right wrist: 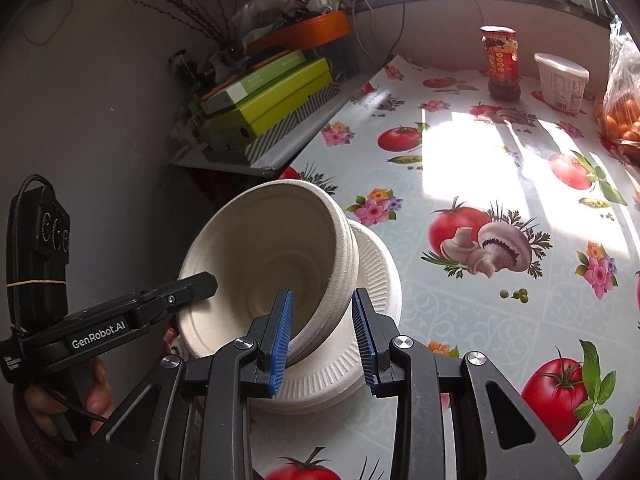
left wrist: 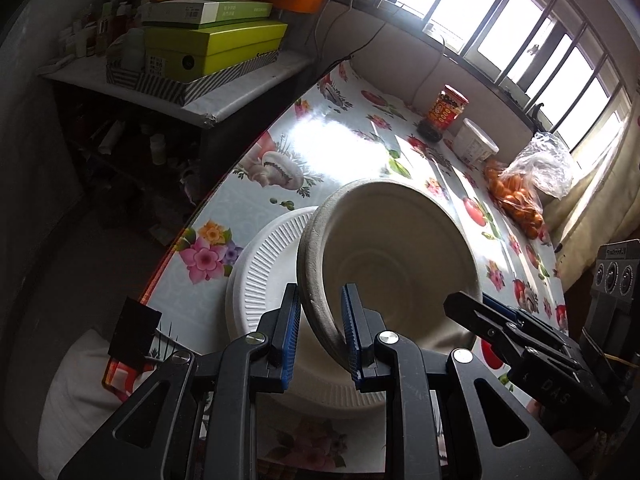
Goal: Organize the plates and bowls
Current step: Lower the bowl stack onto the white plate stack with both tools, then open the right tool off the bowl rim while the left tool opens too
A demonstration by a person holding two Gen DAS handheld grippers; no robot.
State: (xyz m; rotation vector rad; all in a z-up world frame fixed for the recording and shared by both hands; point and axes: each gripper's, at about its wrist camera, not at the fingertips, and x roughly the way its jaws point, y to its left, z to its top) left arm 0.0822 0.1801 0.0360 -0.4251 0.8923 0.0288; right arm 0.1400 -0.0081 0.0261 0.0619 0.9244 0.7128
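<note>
A stack of beige pulp bowls (left wrist: pixel 396 256) sits tilted on a stack of white ribbed plates (left wrist: pixel 260 264) near the table's front edge. My left gripper (left wrist: pixel 320 332) is shut on the bowls' near rim, one finger inside and one outside. In the right wrist view the bowls (right wrist: pixel 272 256) lean on the plates (right wrist: pixel 360 344). My right gripper (right wrist: pixel 322 340) straddles the bowl wall with a gap on the outer side, so it looks open. The right gripper also shows in the left wrist view (left wrist: pixel 492 320), and the left gripper in the right wrist view (right wrist: pixel 200 284).
The table (right wrist: pixel 460 320) has a fruit-print cloth. At the back stand a red sauce jar (right wrist: pixel 500 64), a white tub (right wrist: pixel 560 80) and a bag of oranges (right wrist: pixel 620 120). A shelf with green boxes (right wrist: pixel 272 108) is left of the table.
</note>
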